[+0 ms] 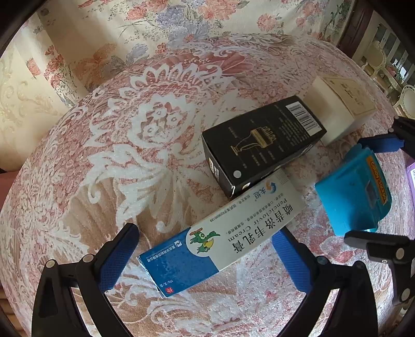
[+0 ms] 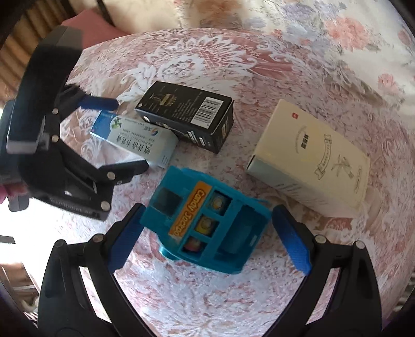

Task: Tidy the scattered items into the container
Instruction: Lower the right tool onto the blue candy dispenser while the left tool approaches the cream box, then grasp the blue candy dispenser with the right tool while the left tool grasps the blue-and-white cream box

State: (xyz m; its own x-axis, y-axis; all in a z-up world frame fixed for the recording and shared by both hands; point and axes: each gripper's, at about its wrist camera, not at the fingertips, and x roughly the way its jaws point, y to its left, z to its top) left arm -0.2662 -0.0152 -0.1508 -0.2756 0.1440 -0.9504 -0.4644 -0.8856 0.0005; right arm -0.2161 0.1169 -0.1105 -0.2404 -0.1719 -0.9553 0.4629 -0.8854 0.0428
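Pink-and-white patterned cloth (image 1: pixel 160 124) covers the rounded surface where everything lies, its woven flower and scroll motifs running edge to edge. Behind it hangs a cream floral fabric (image 1: pixel 160 23) with coral and lilac blooms, and at the far right of the left wrist view a room with pale furniture (image 1: pixel 384 62) shows through a dark-framed opening.

Farthest left, the left gripper (image 1: pixel 205 255) is spread wide, its blue-padded fingers (image 1: pixel 116 261) on either side of the near end of the cream box (image 1: pixel 220 246), a white-and-blue carton printed "Penciclovir Cream" with a green bird. Neither pad clearly presses it; from the right wrist view the same gripper (image 2: pixel 127 134) straddles that carton (image 2: pixel 135 136) with both fingers apart.

Next, the black box (image 1: pixel 262 142) with a barcode lies flat, its lower edge overlapping the far end of the cream box. Beyond it, toward the right, a pale cream-coloured carton (image 1: pixel 342 109) rests flat, just beside the black box.

Farthest right sits the blue candy toy (image 2: pixel 207 223), labelled in orange, with small coloured pieces in its windows. The right gripper (image 2: pixel 206 238) is released, its fingers wide on both sides of the toy without clamping it. No container can be made out in either view.
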